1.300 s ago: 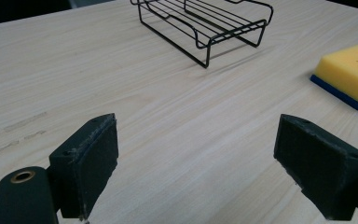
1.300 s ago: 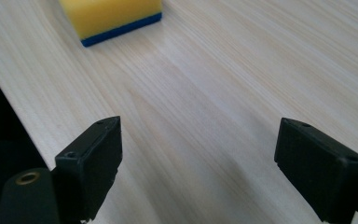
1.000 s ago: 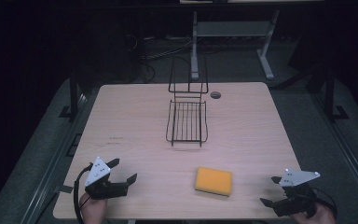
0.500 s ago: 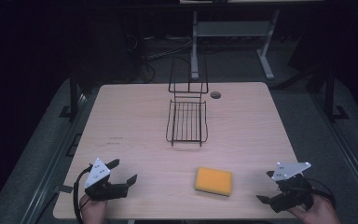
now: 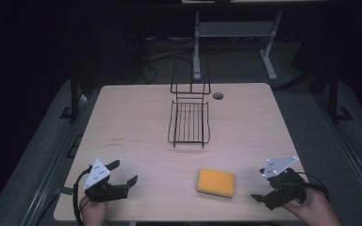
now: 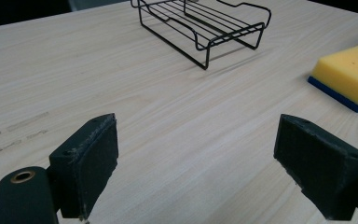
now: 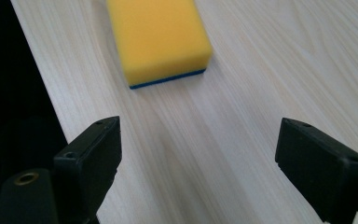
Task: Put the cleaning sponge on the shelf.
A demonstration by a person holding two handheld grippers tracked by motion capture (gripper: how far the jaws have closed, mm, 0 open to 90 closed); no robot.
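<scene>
A yellow sponge (image 5: 216, 182) with a blue underside lies flat near the front of the wooden table (image 5: 132, 117). A black wire rack (image 5: 189, 123) with a tall back stands at the table's middle. My left gripper (image 5: 124, 171) rests open at the front left, empty, aimed toward the rack (image 6: 205, 23), with the sponge (image 6: 349, 72) off to its right. My right gripper (image 5: 261, 187) is open at the front right, a short way from the sponge. In the right gripper view the sponge (image 7: 156, 37) lies ahead of the open gripper (image 7: 200, 163), nothing between the jaws.
A round cable hole (image 5: 218, 95) sits in the tabletop behind the rack. The table's front edge runs close under both hands. Beyond the table, a metal frame (image 5: 235, 29) and cables lie on a dark floor.
My right gripper has shifted a little left, toward the sponge. The left gripper, sponge and rack have stayed put.
</scene>
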